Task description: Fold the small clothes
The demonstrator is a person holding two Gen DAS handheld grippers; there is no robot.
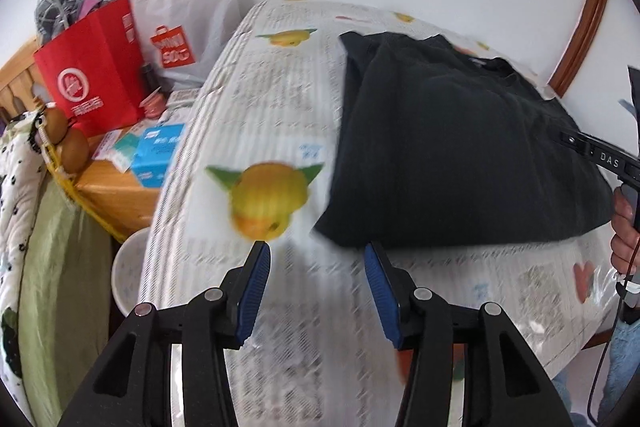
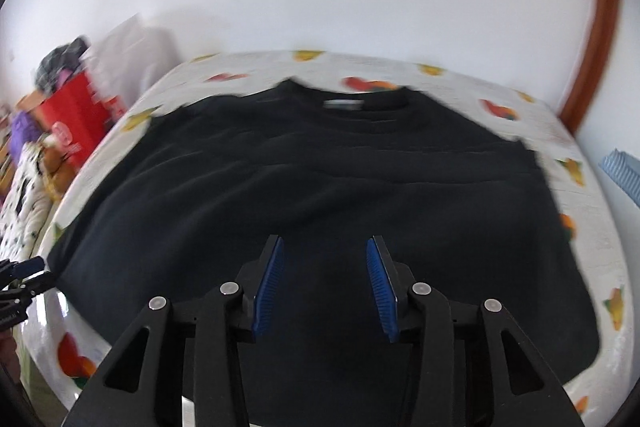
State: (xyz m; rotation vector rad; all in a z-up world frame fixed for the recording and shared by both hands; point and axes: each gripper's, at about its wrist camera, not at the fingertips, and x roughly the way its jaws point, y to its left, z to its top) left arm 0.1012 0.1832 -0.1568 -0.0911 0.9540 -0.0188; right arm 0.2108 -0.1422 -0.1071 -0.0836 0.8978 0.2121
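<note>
Left wrist view first: the left gripper (image 1: 316, 253) hangs over the fruit-printed tabletop (image 1: 248, 115), fingers spread and empty, just beside the near corner of the black cotton sweatshirt (image 1: 448, 147). From the right wrist, the right gripper (image 2: 325, 247) hovers above the garment's middle, fingers spread too. The sweatshirt lies flat, collar away, sleeves seemingly tucked in; the final folds look undone.

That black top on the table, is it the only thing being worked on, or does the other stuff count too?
In the job:
black crew-neck top
left claw
right claw

Just lying about:
red paper bag
white plastic bag
blue box
</note>
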